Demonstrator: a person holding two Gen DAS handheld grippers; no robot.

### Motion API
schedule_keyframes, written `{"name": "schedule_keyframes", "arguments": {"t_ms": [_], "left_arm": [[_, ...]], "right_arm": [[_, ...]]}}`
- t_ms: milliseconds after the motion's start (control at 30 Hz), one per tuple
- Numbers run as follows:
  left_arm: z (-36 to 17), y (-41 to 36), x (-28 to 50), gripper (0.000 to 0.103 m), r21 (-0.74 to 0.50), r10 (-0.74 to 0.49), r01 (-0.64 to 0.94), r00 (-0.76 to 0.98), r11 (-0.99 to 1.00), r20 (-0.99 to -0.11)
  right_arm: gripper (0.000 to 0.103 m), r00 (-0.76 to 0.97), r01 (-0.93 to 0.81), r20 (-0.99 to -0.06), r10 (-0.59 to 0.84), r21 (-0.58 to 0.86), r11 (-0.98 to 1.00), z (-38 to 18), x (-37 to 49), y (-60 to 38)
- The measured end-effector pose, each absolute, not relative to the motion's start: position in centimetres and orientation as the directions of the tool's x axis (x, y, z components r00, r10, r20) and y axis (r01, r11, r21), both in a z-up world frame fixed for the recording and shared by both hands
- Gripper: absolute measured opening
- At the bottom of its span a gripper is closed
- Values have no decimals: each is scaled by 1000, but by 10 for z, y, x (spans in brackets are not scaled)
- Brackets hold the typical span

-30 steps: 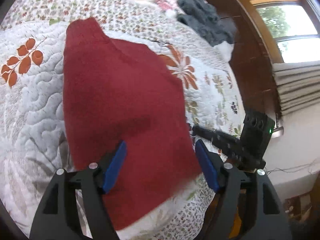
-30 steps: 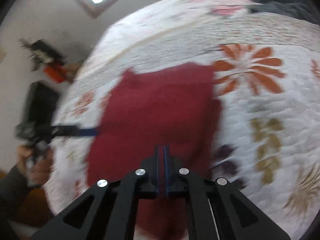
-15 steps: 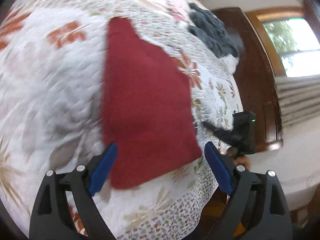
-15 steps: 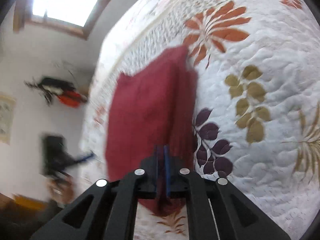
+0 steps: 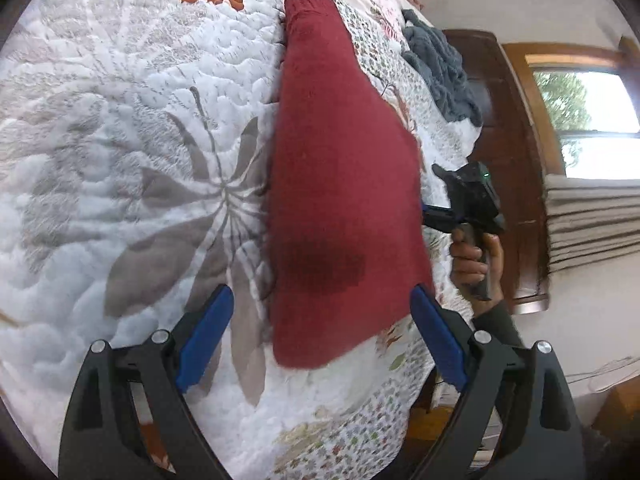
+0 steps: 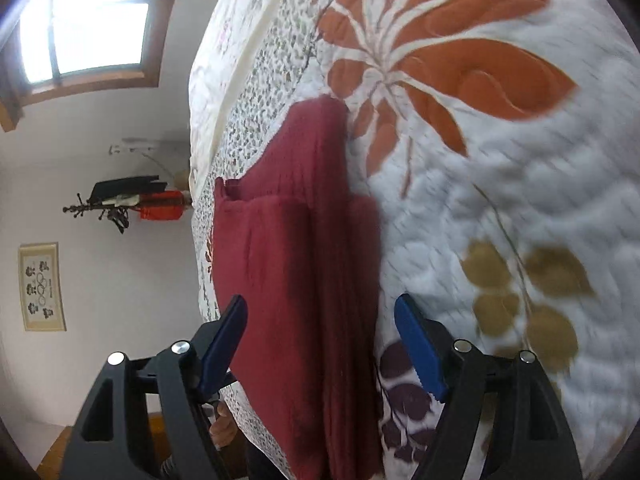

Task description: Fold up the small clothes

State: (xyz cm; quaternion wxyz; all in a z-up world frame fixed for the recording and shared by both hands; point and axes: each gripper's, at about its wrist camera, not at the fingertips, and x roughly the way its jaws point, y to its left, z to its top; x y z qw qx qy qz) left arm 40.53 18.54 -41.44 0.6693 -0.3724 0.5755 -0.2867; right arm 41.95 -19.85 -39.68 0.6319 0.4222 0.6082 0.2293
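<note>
A dark red knit garment lies folded flat on the floral quilt, long and narrow, its ribbed end pointing away. My left gripper hovers open over its near end, the blue pads on either side and nothing between them. In the right wrist view the same red garment shows folded layers. My right gripper is open above it, holding nothing. The right gripper's body and the hand gripping it appear at the bed's edge in the left wrist view.
A grey-blue blanket lies heaped at the far side of the bed by a dark wooden headboard. Windows, a wall picture and a coat stand surround the bed. The quilt's edge drops off beside the garment.
The right gripper, shut on the red garment's edge in both earlier frames, has opened and let it go. The garment now lies folded narrower. The left gripper stayed open and shifted over the bed.
</note>
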Motion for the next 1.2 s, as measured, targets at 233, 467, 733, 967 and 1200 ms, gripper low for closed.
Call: {"name": "schedule_keyframes", "arguments": {"t_ms": [233,467,733,967,1200], "left_arm": [[-437,156,411,85,-882,-875,-41,112,470,-472],[-442,137,425,85,-897,-894,-46,73,440,-442],[-442,119,428,55,-834,-833,-82,51,546,-551],[-429,122,432,33,-806,-806,-96,53,584,-590],[-401,126,433,28,-780,-777,-64,72,623,-626]], "right_arm": [[78,100,183,-584,806,807,562,-402,434,-181],[79,97,153,-551,829,831,534,-412,457,-155],[44,111,127,-581,806,813,569,-413,459,-137],[35,167,107,-593,788,805,583,-395,453,-132],[34,193,75,-596,779,801,594,-361,447,-119]]}}
